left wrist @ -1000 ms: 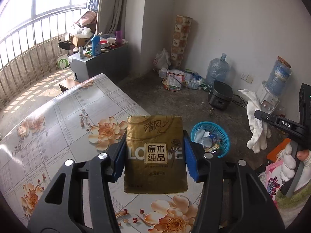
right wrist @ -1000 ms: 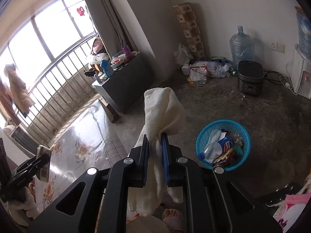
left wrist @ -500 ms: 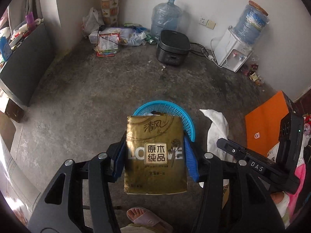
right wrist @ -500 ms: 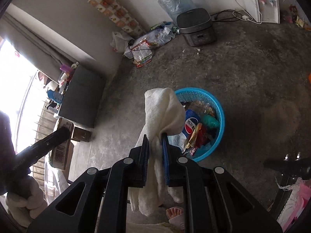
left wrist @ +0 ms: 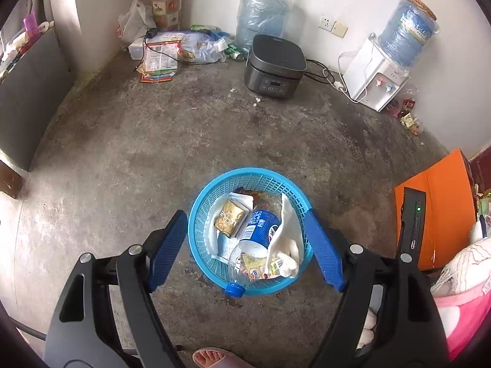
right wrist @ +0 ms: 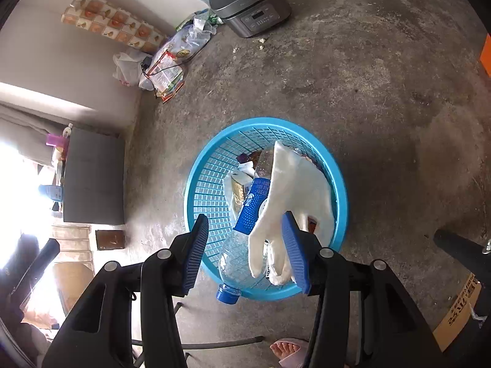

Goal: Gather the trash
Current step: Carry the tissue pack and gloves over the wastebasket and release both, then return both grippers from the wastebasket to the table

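Note:
A blue mesh basket stands on the concrete floor, right under both grippers. My left gripper hangs above it with its jaws opening wide and nothing between them. The gold tissue pack lies inside the basket, beside a Pepsi bottle and wrappers. My right gripper is over the basket too, jaws opening. The white cloth drapes over the bottle between the jaws. Its lower end brushes the right pad; the left pad stands clear of it.
A dark rice cooker, a water jug and a white dispenser line the far wall. Bags and packets lie in the corner. An orange board stands right of the basket. A person's sandalled foot shows below.
Both grippers came down over the basket and opened. The gold tissue pack left the left jaws and lies in the basket. The white cloth slipped from the right grip onto the trash.

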The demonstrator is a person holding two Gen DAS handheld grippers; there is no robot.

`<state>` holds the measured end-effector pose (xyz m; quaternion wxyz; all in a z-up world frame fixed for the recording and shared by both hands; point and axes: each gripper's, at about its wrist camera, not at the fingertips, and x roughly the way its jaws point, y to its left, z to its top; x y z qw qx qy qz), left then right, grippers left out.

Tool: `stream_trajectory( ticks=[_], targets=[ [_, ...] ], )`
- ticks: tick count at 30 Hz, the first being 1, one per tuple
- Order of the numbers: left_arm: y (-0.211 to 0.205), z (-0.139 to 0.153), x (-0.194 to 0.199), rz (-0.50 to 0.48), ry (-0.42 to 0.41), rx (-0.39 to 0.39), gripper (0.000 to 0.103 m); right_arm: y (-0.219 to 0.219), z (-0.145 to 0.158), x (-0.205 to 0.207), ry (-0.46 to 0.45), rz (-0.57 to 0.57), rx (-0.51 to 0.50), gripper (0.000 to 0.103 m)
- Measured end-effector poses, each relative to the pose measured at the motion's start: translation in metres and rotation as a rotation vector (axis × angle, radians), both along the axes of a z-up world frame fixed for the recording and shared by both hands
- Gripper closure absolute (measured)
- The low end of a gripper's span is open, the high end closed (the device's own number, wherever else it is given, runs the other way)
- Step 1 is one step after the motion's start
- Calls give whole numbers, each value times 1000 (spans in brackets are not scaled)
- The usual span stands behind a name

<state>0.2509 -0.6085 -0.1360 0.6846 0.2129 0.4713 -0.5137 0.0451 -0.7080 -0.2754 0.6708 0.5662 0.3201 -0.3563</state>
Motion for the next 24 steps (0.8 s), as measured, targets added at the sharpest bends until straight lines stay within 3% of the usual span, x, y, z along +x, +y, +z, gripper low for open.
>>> stream_trajectory(
  ticks=[7,14,16,19,21,24],
  targets=[
    [55,79,-7,25,-37,-130,29,21,49,-18,-26,14,-118,54],
    [166,171,-32,118,-115,-276,20,94,151,-12,-110,185,-356,52],
    [202,192,-39,192,-163,-285,12,127,188,-7,-140,261,-459,47],
    [261,217,-50,361,-211,-297,9,179,240,0,-192,388,-621,33],
    [301,226,-58,486,-241,-285,9,215,270,4,-219,476,-726,20],
    [355,228,-74,654,-309,-244,9,267,303,8,-262,595,-855,9]
  ],
)
